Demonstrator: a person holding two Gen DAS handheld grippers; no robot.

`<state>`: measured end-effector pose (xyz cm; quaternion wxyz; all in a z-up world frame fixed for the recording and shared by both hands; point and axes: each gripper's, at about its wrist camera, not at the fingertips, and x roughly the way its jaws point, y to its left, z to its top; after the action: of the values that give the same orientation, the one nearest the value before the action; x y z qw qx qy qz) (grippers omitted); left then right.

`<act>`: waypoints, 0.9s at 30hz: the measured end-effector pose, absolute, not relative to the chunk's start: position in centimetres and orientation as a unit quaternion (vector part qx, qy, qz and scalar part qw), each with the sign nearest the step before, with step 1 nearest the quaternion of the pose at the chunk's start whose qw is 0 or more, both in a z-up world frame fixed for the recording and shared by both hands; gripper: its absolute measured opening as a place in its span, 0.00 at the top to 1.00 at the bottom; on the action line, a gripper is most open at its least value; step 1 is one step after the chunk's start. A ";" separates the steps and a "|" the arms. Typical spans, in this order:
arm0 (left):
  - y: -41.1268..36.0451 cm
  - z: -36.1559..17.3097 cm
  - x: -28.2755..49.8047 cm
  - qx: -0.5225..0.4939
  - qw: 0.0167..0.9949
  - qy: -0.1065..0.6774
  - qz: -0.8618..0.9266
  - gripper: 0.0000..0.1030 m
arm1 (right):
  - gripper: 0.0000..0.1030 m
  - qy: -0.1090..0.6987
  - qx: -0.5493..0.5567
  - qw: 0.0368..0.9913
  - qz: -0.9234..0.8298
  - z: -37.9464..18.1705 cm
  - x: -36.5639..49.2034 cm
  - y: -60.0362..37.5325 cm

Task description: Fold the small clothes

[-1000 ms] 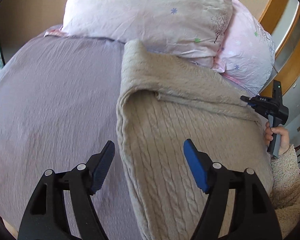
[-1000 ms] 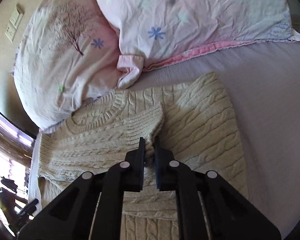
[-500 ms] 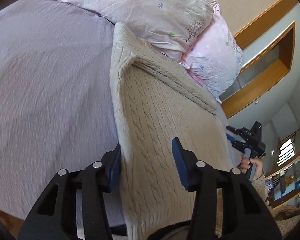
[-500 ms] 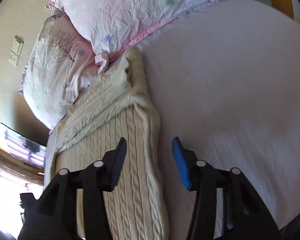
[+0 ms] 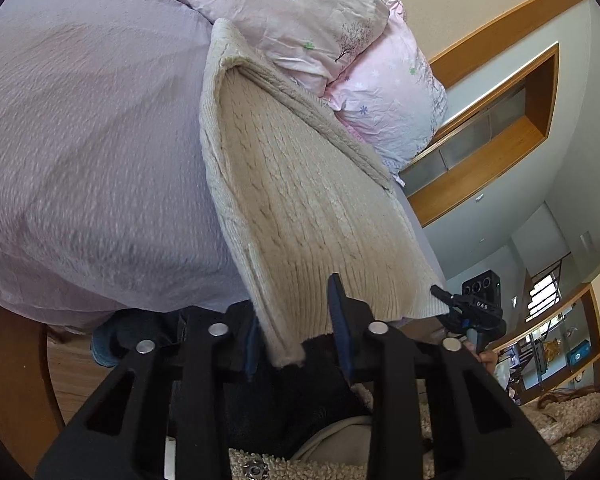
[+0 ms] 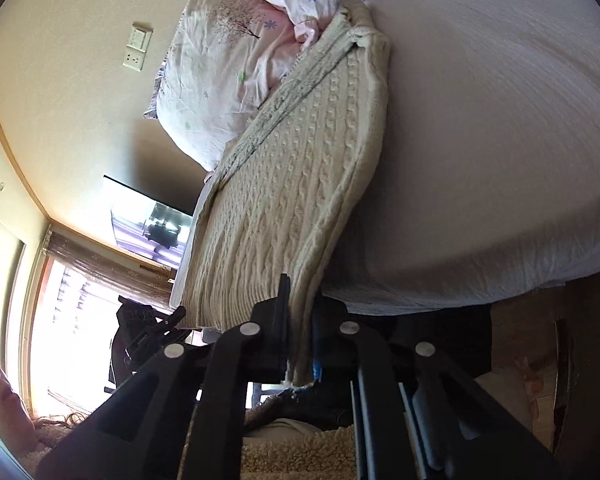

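Note:
A cream cable-knit sweater [image 5: 300, 200] lies on the lilac bed, sleeves folded in, its hem hanging over the near edge. My left gripper [image 5: 296, 332] straddles the hem's left corner; the jaws stand apart, the cloth against the left pad. My right gripper [image 6: 300, 320] is shut on the hem's right corner of the sweater [image 6: 292, 184]. The right gripper also shows in the left wrist view [image 5: 460, 304], at the hem's other corner.
Two pink flowered pillows [image 5: 300, 4] lie at the head of the bed, touching the sweater's collar. The lilac bedspread [image 5: 80, 140] spreads to both sides. A wooden floor [image 5: 12, 360] is below the bed edge. A bright window [image 6: 72, 320] is at left.
Both grippers dropped from the sweater's upper part to its hem at the bed's near edge. The right gripper let go of the fold, opened, then shut on the hem corner.

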<state>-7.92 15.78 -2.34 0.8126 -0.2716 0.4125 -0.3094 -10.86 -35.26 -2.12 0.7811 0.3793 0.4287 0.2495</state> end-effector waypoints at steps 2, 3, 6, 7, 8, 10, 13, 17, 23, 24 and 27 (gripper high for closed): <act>15.5 -2.4 -7.6 -0.273 0.807 0.423 -0.308 0.93 | 0.93 0.407 0.374 0.790 0.266 -0.6 -10.3 -35.2; 15.4 -2.1 -7.4 -0.276 0.806 0.421 -0.311 0.93 | 0.93 0.394 0.373 0.795 0.271 0.4 -9.7 -35.3; 15.3 1.1 -5.2 -0.263 0.820 0.397 -0.319 0.93 | 0.93 0.346 0.362 0.821 0.273 4.3 -6.5 -36.2; 15.3 2.6 -3.8 -0.260 0.825 0.387 -0.319 0.93 | 0.93 0.326 0.361 0.830 0.274 5.7 -4.9 -36.6; 15.3 4.1 -2.2 -0.260 0.832 0.372 -0.318 0.93 | 0.93 0.307 0.360 0.838 0.273 6.9 -3.2 -37.0; 15.5 6.9 1.7 -0.263 0.851 0.341 -0.300 0.93 | 0.93 0.274 0.358 0.853 0.261 8.7 1.0 -37.9; 15.1 8.9 9.9 -0.275 0.873 0.318 -0.248 0.93 | 0.93 0.264 0.360 0.867 0.221 9.0 8.6 -39.1; 13.6 7.0 20.3 -0.273 0.876 0.356 -0.175 0.93 | 0.93 0.321 0.347 0.871 0.136 5.9 18.2 -39.0; 13.0 2.6 25.2 -0.291 0.848 0.416 -0.152 0.92 | 0.75 0.401 0.330 0.853 0.039 1.6 23.6 -38.2; 13.2 2.7 25.1 -0.298 0.844 0.416 -0.163 0.89 | 0.65 0.395 0.338 0.854 0.031 1.6 23.4 -38.5; 14.2 3.9 24.1 -0.302 0.837 0.418 -0.181 0.22 | 0.02 0.328 0.344 0.879 -0.036 2.6 21.1 -39.8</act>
<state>24.13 14.22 3.86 0.8372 -0.3022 0.4185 -0.1806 21.11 -39.78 2.57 0.8794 0.3437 0.3275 -0.0362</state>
